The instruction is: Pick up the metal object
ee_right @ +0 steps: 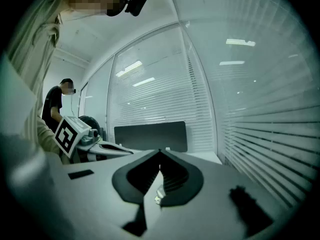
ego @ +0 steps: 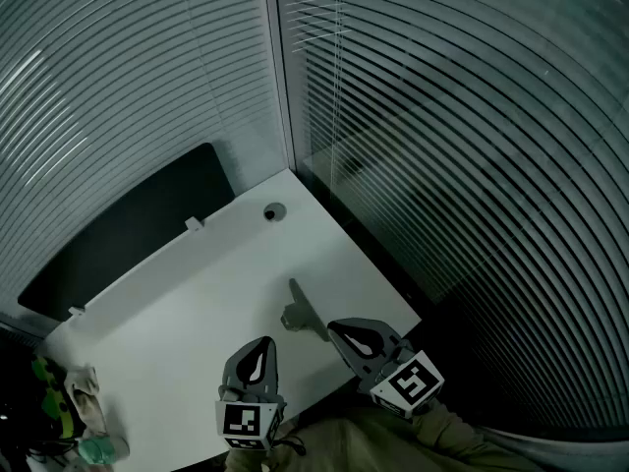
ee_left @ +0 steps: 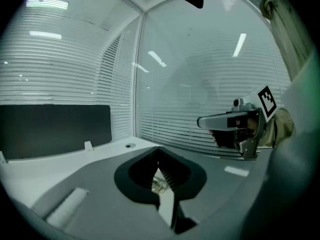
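Observation:
The metal object [ego: 300,313], a small grey piece with a thin shaft, lies on the white table [ego: 197,293] near its front right edge. My left gripper [ego: 263,344] hovers just short of it on the left, jaws shut with nothing in them. On the object's right is my right gripper [ego: 336,328], also shut and empty. In the left gripper view the closed jaws [ee_left: 159,150] leave a slit below the tips through which a bit of the metal object [ee_left: 160,185] shows. The right gripper view has the same: closed jaws [ee_right: 160,154] and a glint of the metal object [ee_right: 159,197] beneath.
A black panel [ego: 128,229] stands along the table's back edge, with a round cable hole [ego: 273,211] at the far corner. Glass walls with blinds close in the back and right. Green and white items [ego: 79,416] sit at the front left. A person [ee_right: 52,106] stands in the background.

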Demonstrator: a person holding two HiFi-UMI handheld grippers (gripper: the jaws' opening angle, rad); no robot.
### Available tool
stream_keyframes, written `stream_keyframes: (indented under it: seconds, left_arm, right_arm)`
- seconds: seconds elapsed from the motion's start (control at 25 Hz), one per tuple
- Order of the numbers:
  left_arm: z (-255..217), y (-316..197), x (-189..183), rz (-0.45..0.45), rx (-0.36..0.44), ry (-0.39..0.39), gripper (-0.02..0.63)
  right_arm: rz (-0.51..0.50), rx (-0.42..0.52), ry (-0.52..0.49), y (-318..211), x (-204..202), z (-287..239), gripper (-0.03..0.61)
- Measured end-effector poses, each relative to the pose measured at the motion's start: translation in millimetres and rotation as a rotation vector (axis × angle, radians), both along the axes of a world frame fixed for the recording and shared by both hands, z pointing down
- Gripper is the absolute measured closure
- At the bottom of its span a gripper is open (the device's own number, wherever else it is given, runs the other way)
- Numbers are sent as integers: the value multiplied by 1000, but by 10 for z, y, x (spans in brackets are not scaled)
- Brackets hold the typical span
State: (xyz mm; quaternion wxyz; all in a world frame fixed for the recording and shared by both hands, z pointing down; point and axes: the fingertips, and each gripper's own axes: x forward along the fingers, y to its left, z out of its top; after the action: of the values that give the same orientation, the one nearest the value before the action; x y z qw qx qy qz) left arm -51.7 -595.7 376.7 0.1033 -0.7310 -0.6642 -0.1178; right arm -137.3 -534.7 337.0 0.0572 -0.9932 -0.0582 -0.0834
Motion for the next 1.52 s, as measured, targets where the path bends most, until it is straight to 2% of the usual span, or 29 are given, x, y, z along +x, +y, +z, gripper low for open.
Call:
stream_keyframes:
  seconds: [0.04,0.12,0.32,0.48,0.6,0.8,0.92,1.0,1.2,1.36,1.44,1.52]
  left_arm:
    - [39,45,9,4,19,-21,597]
    - [147,134,15,18,63,-55,534]
    - [685,327,-56,100,217,-93,404]
    - [1060,582,-78,139,353,-177,237]
    - [1270,771,-88,164,459,-168,201]
    - [1552,1079,-106,186,618,-137,187]
    - [1730,1111,-133,177,737,-142,167]
    - [1785,1082,-145,166,784,-139,141]
    - [1822,1081,-149,153,767,-129,152]
    - [1748,1077,-150,134,762,-151,239]
    - [1687,1073,-121,103,746,-210,301]
    - [1628,1069,-83,71,710,-302,354]
  right_arm:
    - [-2,-2,5,22,25,-18,575]
    - [-4,-1,12,64,59,-24,575]
    - [1,20,13,123,35,97,575]
    - [14,40,9,213,-13,166,575]
    - [32,60,0,302,-61,214,575]
    - [58,88,-39,446,-139,385,575]
    - [70,86,-40,463,-164,351,575]
    - [83,88,-33,472,-187,306,575]
    - [83,88,-17,505,-201,375,575]
    - [76,96,-29,495,-152,344,575]
    - [73,92,-30,487,-147,335,575]
    - [74,88,-30,478,-152,332,575]
